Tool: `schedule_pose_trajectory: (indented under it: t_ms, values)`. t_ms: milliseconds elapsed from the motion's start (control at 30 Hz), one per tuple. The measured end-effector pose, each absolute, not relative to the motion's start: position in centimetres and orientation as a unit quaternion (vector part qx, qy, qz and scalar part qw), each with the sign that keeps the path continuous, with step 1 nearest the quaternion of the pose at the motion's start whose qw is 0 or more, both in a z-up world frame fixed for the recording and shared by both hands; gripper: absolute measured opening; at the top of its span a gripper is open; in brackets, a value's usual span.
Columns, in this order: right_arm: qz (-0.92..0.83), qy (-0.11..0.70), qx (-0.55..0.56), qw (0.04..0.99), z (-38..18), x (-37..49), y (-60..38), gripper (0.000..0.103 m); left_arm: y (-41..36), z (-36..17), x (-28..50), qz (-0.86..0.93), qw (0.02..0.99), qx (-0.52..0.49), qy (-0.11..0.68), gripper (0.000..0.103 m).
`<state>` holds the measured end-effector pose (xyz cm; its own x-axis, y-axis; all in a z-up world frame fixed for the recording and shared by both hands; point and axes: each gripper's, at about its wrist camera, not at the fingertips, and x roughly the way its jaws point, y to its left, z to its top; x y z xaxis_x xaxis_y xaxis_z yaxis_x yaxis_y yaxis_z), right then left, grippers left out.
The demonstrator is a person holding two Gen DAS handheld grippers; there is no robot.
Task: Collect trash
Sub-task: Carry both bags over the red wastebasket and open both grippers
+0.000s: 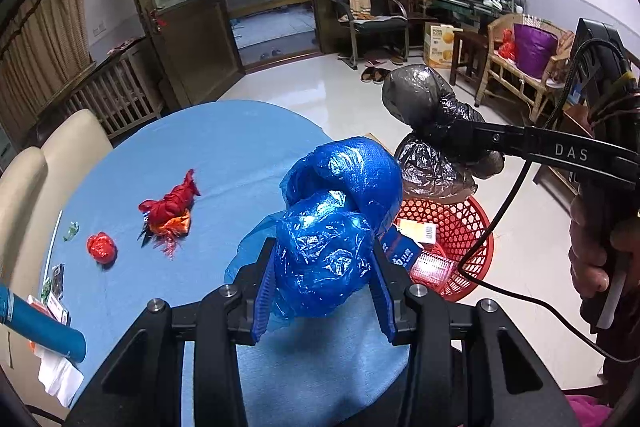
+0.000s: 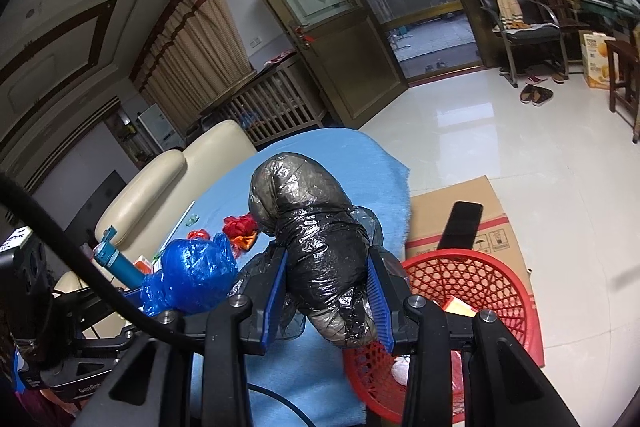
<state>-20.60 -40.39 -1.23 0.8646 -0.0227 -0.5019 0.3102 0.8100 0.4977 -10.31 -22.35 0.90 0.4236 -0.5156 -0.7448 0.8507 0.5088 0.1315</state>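
We clamp the blue bag [image 1: 328,247] in our left claw [image 1: 324,291] and the black bag [image 2: 320,259] in our right claw [image 2: 328,301], carrying both toward the red basket [image 2: 460,279] just beyond the fingertips.

Blue-clothed table [image 1: 224,147] with red scraps [image 1: 170,209]

I count two grippers: my left gripper [image 1: 324,267] and my right gripper [image 2: 330,291]. Knotted plastic bags, two: one blue bag [image 1: 336,227] between my left jaws, one black bag [image 2: 316,227] between my right jaws. Red baskets, one [image 2: 472,291], below and right of my right jaws. Red wads on the table left of my left jaws, two: a larger bundle [image 1: 170,209] and a small ball [image 1: 101,247]. Blue tubes, one [image 1: 36,323], far left. Cardboard boxes beyond the basket, one [image 2: 452,203].
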Motion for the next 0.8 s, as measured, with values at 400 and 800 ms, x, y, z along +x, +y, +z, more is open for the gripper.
schedule_pose_trajectory:
  t_ms: [400,800]
  values:
    - [-0.131,0.255,0.332,0.898,-3.5,-23.1,-44.9,0.041,-26.4,-1.0,-11.9,-0.449,0.768,0.284,0.358,0.045]
    - [-0.169,0.35,0.422,0.819,-10.0,-23.0,-49.6,0.043,-30.4,-4.2,-12.5,-0.457,0.732,0.307,0.401,0.047]
